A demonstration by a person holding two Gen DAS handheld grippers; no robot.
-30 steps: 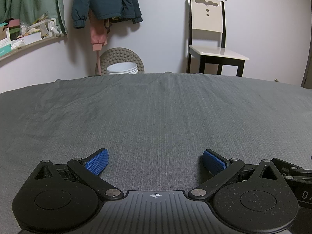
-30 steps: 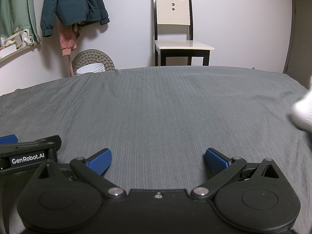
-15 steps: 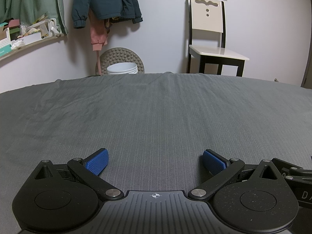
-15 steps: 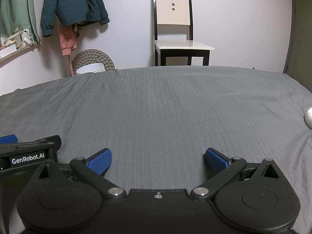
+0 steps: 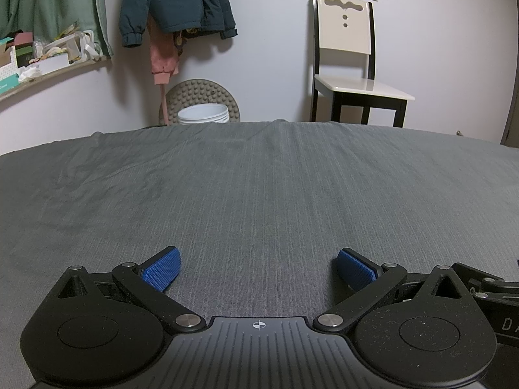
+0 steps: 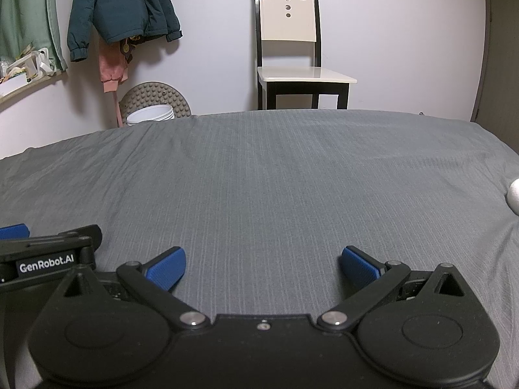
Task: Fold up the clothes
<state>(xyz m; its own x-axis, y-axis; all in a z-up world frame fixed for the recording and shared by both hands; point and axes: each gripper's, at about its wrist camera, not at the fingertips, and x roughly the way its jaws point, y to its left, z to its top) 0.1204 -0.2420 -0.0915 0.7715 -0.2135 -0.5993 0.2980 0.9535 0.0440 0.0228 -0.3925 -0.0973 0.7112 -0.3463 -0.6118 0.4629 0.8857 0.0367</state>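
Hovering low over the grey bedsheet, the left gripper has its jaws spread wide and grasps nothing; its blue ribbed pads sit well apart, with bare striped sheet between them. Beside it, on the side nearer the chair, the right gripper is held level with it, its jaws likewise released and empty, blue pads splayed. In the right wrist view the left gripper's black body, labelled "GenRobot.AI", shows at the near edge, just beside the right gripper on the side away from the chair.

No garment lies between or ahead of either pair of jaws. A small part of a white object shows on the bedsheet at the frame edge, on the chair's side of the right gripper and well apart from it; whether it is clothing to be folded cannot be told.

Beyond the far edge of the bed stands the cream chair with dark legs, against a pale wall. Away from the chair along that wall hang a dark teal jacket and a pink garment; below them a round studded mat leans behind a white bucket. A cluttered shelf and a green curtain lie farthest from the chair.
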